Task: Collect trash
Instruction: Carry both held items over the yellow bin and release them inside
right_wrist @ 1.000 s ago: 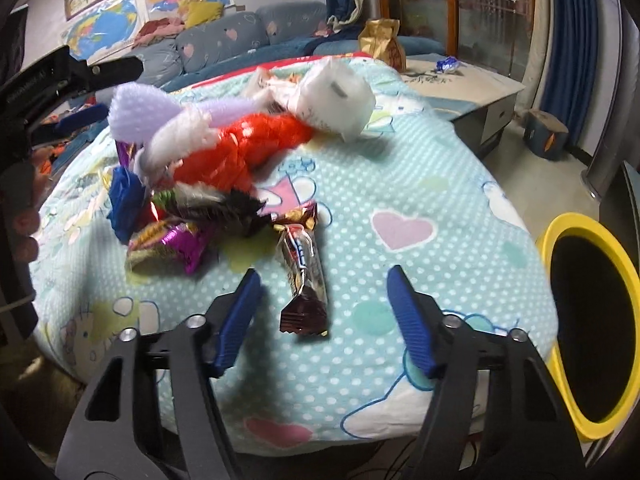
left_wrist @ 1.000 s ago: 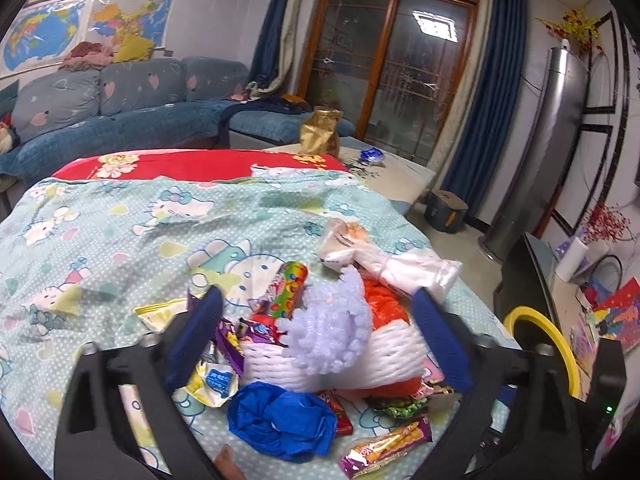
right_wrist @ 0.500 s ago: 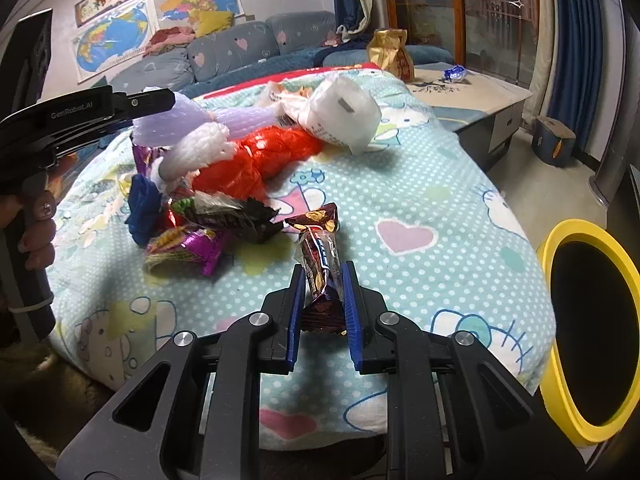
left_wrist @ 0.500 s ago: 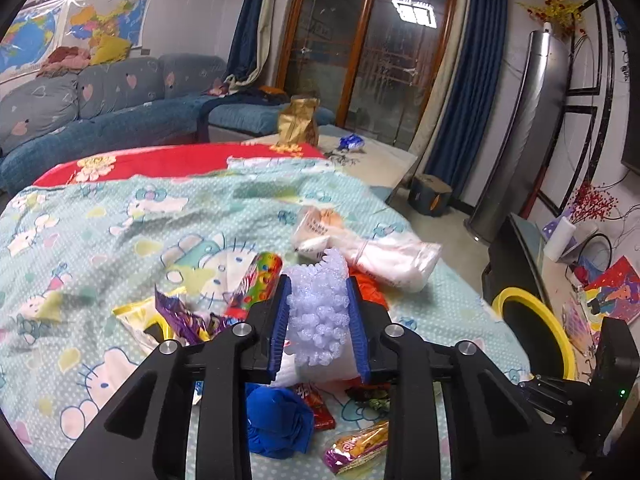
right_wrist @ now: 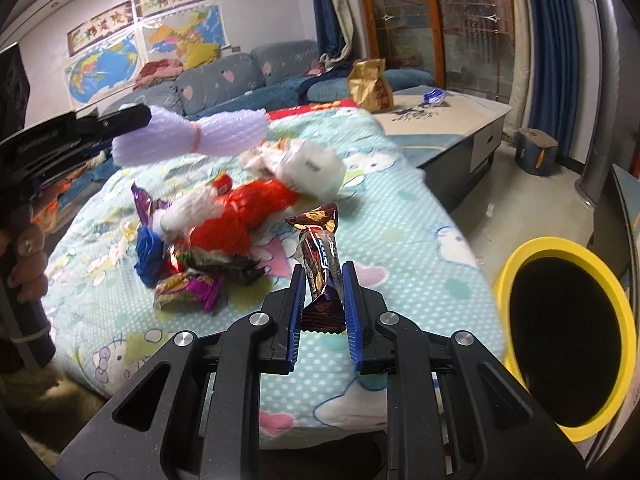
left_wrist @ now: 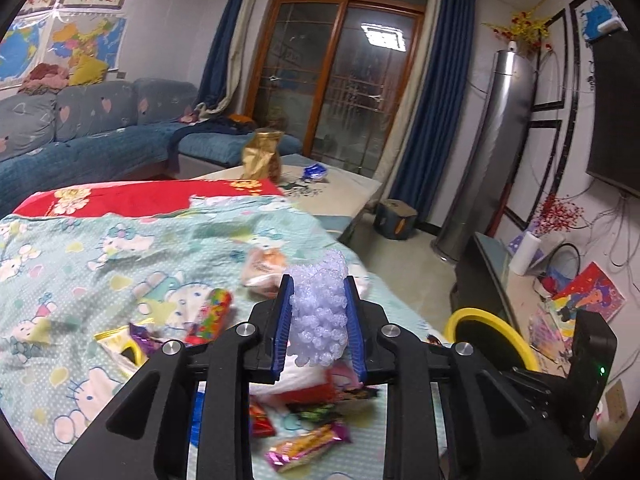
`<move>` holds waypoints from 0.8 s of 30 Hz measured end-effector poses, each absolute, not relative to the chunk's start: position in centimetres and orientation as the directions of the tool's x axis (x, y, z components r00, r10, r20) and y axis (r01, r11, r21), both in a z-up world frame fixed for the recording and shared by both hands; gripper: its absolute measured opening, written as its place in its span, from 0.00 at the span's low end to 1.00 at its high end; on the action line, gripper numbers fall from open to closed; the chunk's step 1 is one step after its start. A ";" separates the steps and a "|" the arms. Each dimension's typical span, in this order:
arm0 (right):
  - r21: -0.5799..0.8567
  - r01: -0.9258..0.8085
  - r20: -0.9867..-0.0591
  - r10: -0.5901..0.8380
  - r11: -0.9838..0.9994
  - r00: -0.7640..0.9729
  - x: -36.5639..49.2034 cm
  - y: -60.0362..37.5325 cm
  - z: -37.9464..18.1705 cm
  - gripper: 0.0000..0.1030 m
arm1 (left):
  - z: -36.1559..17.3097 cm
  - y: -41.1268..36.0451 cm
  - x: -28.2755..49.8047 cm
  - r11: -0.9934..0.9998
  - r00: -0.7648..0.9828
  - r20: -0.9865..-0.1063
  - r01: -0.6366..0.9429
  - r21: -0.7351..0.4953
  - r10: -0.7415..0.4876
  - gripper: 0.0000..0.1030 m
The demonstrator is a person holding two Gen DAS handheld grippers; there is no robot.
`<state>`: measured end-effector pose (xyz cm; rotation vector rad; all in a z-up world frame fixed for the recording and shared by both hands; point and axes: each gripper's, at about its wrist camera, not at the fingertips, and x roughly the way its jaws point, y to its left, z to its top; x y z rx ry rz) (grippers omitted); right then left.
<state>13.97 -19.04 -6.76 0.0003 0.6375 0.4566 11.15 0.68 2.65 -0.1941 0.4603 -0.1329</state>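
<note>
Pinching a lilac foam net [left_wrist: 318, 312] between its blue pads, the left gripper [left_wrist: 318, 320] carries it clear above the bed; the right gripper [right_wrist: 322, 300] is clamped on a brown snack wrapper [right_wrist: 320, 256] that juts forward past its fingertips. The remaining wrappers [right_wrist: 188, 290] and a red bag [right_wrist: 240, 216] lie heaped on the Hello Kitty bedspread [right_wrist: 400, 232], partly blurred. A yellow-rimmed bin [right_wrist: 624, 320], cut off at the frame's edge, stands on the floor beside the bed.
</note>
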 end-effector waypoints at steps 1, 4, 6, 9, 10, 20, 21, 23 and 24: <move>0.139 -0.401 -0.569 0.404 0.905 0.716 14.0 -19.5 -6.5 0.14 | 2.7 0.3 11.1 0.972 0.887 -0.425 0.094 -0.214 -0.179 0.23; 0.142 -0.374 -0.557 0.386 0.916 0.735 13.9 -20.5 -6.0 0.14 | 2.9 -1.0 10.9 0.969 0.883 -0.421 0.127 -0.211 -0.207 0.23; 0.147 -0.354 -0.546 0.374 0.924 0.750 13.9 -21.2 -5.7 0.14 | 2.9 -1.7 10.9 0.967 0.879 -0.421 0.144 -0.212 -0.224 0.23; 0.152 -0.325 -0.536 0.354 0.933 0.766 13.8 -22.3 -5.2 0.14 | 2.8 -2.8 10.9 0.963 0.872 -0.424 0.166 -0.211 -0.244 0.23; 0.152 -0.310 -0.533 0.342 0.938 0.774 13.8 -22.8 -5.0 0.14 | 2.8 -3.2 10.9 0.962 0.870 -0.424 0.176 -0.208 -0.251 0.23; 0.155 -0.199 -0.523 0.251 0.968 0.814 13.7 -26.8 -4.6 0.14 | 2.2 -6.3 11.1 0.951 0.847 -0.436 0.244 -0.192 -0.305 0.23; 0.160 -0.184 -0.524 0.242 0.970 0.817 13.7 -27.3 -4.7 0.14 | 2.2 -6.7 11.0 0.949 0.844 -0.437 0.250 -0.190 -0.310 0.23; 0.170 -0.161 -0.529 0.228 0.972 0.818 13.9 -28.1 -4.7 0.14 | 2.1 -7.4 11.0 0.946 0.839 -0.439 0.264 -0.187 -0.321 0.23; 0.177 -0.148 -0.530 0.221 0.973 0.819 13.9 -28.6 -4.7 0.14 | 2.0 -7.7 11.0 0.945 0.836 -0.441 0.270 -0.186 -0.326 0.23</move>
